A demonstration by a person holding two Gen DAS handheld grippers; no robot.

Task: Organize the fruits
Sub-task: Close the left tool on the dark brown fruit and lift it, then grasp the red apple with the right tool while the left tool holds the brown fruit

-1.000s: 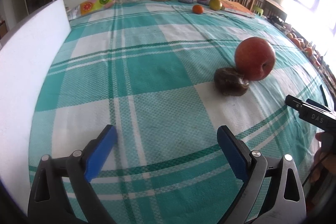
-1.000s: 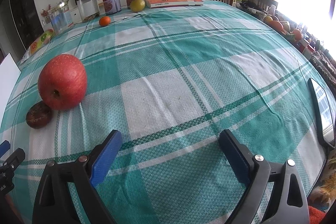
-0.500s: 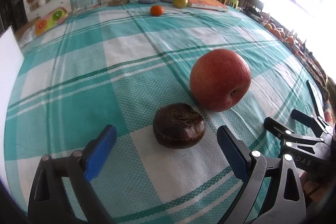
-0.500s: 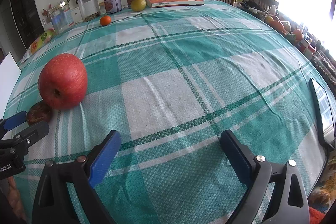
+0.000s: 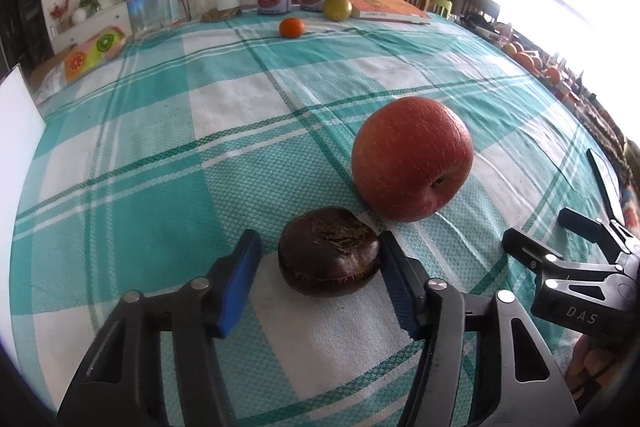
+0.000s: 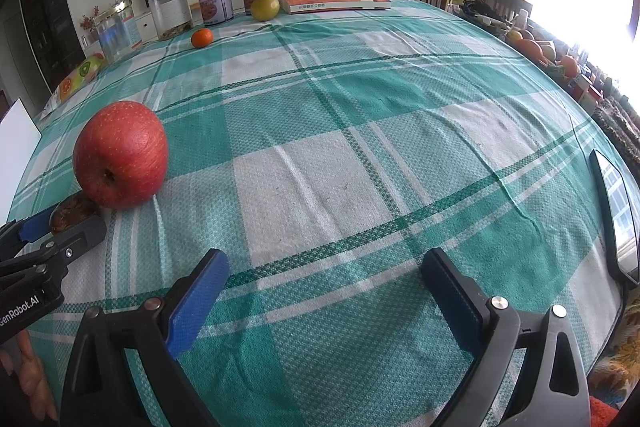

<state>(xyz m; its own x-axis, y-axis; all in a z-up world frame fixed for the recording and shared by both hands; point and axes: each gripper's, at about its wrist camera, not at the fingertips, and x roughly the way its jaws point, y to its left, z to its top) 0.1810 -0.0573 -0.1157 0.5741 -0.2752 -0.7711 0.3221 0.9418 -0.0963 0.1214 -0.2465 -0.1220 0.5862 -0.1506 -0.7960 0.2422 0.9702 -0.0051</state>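
Two tools up: left tool has just been closing around the dark round fruit beside the apple on the worktop; left pad still shows a gap. Right tool wide, empty. Next I'd finish the squeeze, then lift.

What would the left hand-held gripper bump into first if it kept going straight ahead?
The flat, dark brown, round fruit, already between the left hand-held gripper fingers. Right behind it sits the big red apple, probably next.
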